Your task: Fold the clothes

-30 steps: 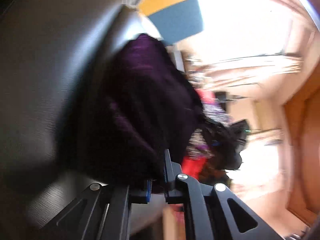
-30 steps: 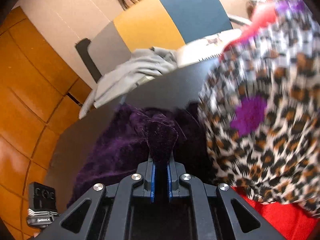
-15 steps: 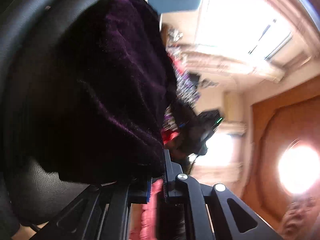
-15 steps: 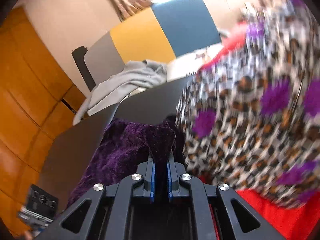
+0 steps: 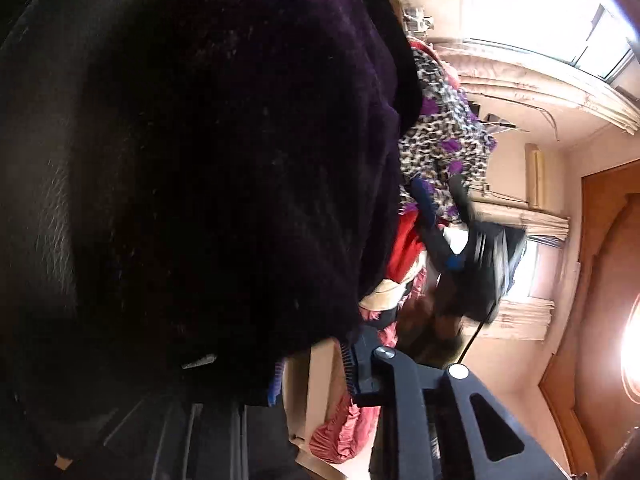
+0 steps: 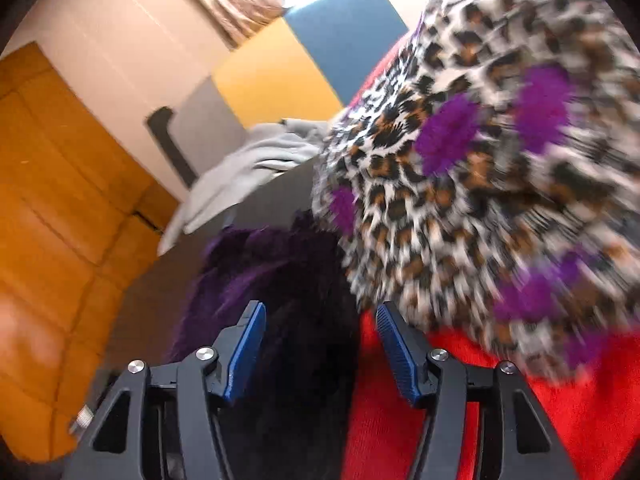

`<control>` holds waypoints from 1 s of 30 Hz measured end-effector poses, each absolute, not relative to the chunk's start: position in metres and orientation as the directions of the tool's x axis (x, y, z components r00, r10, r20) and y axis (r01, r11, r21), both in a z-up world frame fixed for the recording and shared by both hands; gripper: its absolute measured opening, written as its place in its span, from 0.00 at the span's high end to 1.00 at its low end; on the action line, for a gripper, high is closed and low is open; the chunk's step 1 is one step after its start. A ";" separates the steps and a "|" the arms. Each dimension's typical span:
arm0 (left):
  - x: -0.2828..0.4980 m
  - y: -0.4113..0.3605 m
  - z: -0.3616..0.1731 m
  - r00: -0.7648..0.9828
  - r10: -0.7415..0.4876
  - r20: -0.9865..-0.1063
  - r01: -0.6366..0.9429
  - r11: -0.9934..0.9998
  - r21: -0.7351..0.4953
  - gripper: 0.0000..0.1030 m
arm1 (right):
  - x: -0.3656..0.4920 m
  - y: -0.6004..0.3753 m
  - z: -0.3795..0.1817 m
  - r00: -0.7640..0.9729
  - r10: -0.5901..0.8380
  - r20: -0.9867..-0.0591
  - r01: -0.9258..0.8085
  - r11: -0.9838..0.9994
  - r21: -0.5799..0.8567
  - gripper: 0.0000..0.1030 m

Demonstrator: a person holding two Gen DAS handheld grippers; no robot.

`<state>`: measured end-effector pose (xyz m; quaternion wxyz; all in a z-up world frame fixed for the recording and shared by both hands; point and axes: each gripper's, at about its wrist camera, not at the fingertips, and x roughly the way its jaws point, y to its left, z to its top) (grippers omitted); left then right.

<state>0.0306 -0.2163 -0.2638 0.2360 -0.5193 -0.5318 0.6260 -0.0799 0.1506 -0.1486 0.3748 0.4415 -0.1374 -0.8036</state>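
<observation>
Both tongs stand spread with nothing between them. The right tongs [image 6: 320, 340] gape over the dark purple velvet garment [image 6: 280, 280] lying on the grey worktop [image 6: 132, 312], its edges blurred. In the left view, the garment fills most of the frame and covers one finger of the left tongs [image 5: 312, 364]. A leopard-print cloth [image 6: 480, 184] hides the worktop's far side.

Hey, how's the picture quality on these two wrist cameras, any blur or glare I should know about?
Left wrist view: the dark purple velvet garment fills most of the frame nearly black, the window is blown out, and the right gripper is smeared. Right wrist view: the leopard-print cloth is motion-blurred, while the right gripper's open jaws look sharp.
</observation>
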 end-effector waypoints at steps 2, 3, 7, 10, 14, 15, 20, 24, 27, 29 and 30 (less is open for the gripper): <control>0.038 -0.230 -0.252 -0.385 0.848 -0.364 0.222 -0.297 -0.929 0.77 | -0.055 0.152 -0.146 -0.235 -0.757 -0.610 0.537 -0.624 0.568 0.41; 0.042 -0.237 -0.246 -0.402 0.849 -0.344 0.204 -0.284 -0.937 0.76 | -0.045 0.151 -0.149 -0.215 -0.748 -0.628 0.546 -0.625 0.559 0.41; 0.065 -0.264 -0.223 -0.451 0.796 -0.403 0.143 -0.381 -0.913 0.76 | -0.018 0.145 -0.165 -0.181 -0.688 -0.703 0.558 -0.660 0.502 0.41; 0.086 -0.292 -0.208 -0.539 0.702 -0.466 0.137 -0.472 -0.871 0.76 | -0.019 0.141 -0.168 -0.207 -0.653 -0.728 0.553 -0.692 0.464 0.42; 0.098 -0.306 -0.201 -0.592 0.639 -0.491 0.153 -0.509 -0.847 0.76 | -0.020 0.135 -0.171 -0.241 -0.605 -0.759 0.543 -0.732 0.411 0.71; 0.101 -0.303 -0.200 -0.597 0.621 -0.508 0.151 -0.535 -0.831 0.76 | -0.020 0.133 -0.172 -0.249 -0.592 -0.766 0.541 -0.741 0.398 0.78; 0.092 -0.266 -0.204 -0.546 0.566 -0.617 0.065 -0.706 -0.705 0.72 | -0.021 0.126 -0.177 -0.290 -0.528 -0.798 0.525 -0.785 0.328 0.84; 0.083 -0.218 -0.202 -0.469 0.558 -0.685 -0.077 -0.798 -0.598 0.69 | -0.019 0.128 -0.193 -0.266 -0.530 -0.805 0.497 -0.791 0.357 0.83; 0.073 -0.201 -0.190 -0.500 0.579 -0.644 -0.154 -0.792 -0.591 0.68 | -0.015 0.130 -0.198 -0.265 -0.536 -0.801 0.499 -0.788 0.361 0.83; 0.064 -0.189 -0.179 -0.514 0.596 -0.617 -0.214 -0.786 -0.580 0.65 | -0.015 0.129 -0.200 -0.265 -0.541 -0.798 0.502 -0.784 0.365 0.83; 0.056 -0.182 -0.180 -0.516 0.570 -0.639 -0.225 -0.811 -0.541 0.65 | -0.015 0.130 -0.201 -0.262 -0.547 -0.795 0.499 -0.782 0.373 0.83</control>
